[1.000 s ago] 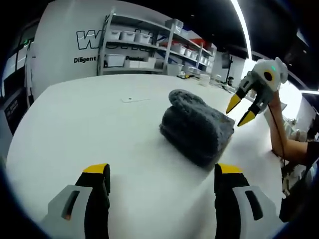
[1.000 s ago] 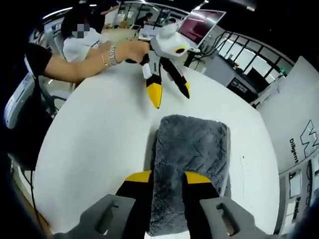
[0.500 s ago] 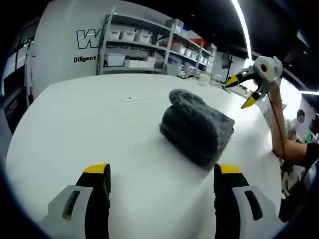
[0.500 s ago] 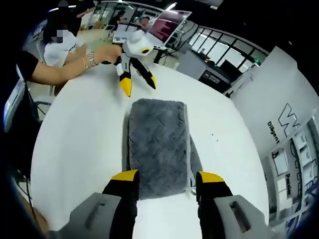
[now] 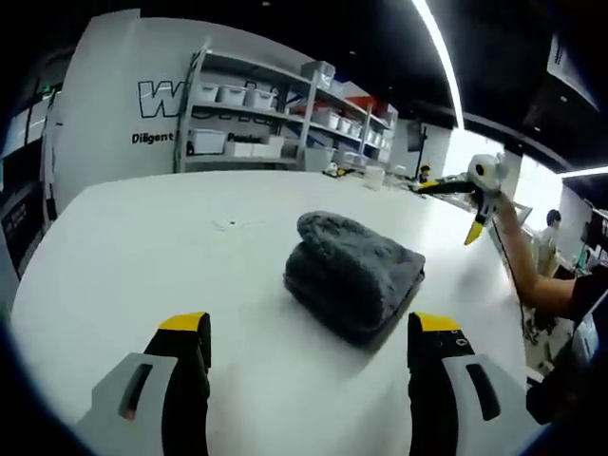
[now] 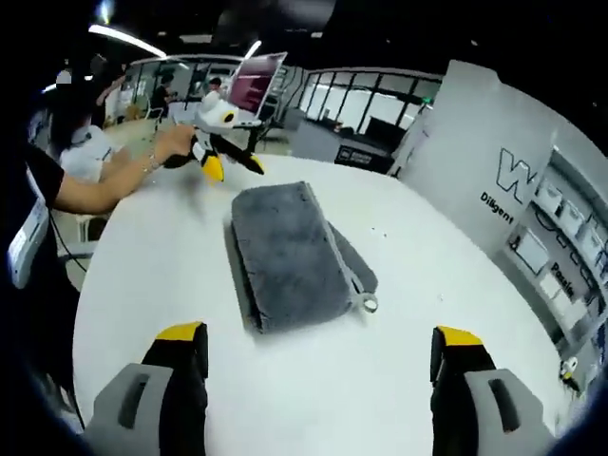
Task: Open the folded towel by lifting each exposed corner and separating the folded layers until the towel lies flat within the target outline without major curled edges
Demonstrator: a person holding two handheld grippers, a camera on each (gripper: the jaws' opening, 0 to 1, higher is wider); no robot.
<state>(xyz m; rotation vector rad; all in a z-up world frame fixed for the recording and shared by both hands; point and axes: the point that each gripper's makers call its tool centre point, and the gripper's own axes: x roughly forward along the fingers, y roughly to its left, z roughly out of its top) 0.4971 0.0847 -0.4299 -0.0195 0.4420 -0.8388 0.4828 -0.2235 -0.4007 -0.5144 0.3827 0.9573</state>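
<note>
A folded grey towel point(image 5: 351, 275) lies in a thick bundle on the round white table point(image 5: 142, 237). My left gripper point(image 5: 309, 328) is open wide, a short way back from the towel, with nothing between its jaws. My right gripper point(image 6: 318, 337) is also open wide and stands back from the towel's point(image 6: 285, 252) near end, where a small loop point(image 6: 366, 304) sticks out. Beyond the towel, the right gripper point(image 5: 446, 209) is held up in a hand with its jaws apart. The left gripper point(image 6: 233, 163) is off the towel's far end, also in a hand.
Metal shelves with white bins point(image 5: 285, 95) stand against the back wall. A seated person's arm point(image 6: 104, 185) reaches over the table's left edge. A screen point(image 6: 252, 81) stands behind the table point(image 6: 427, 256). Bare tabletop surrounds the towel.
My right gripper, whose jaws stood narrow over the towel's near end, has opened wide and drawn back and away. The towel lies as before. The left gripper stays open.
</note>
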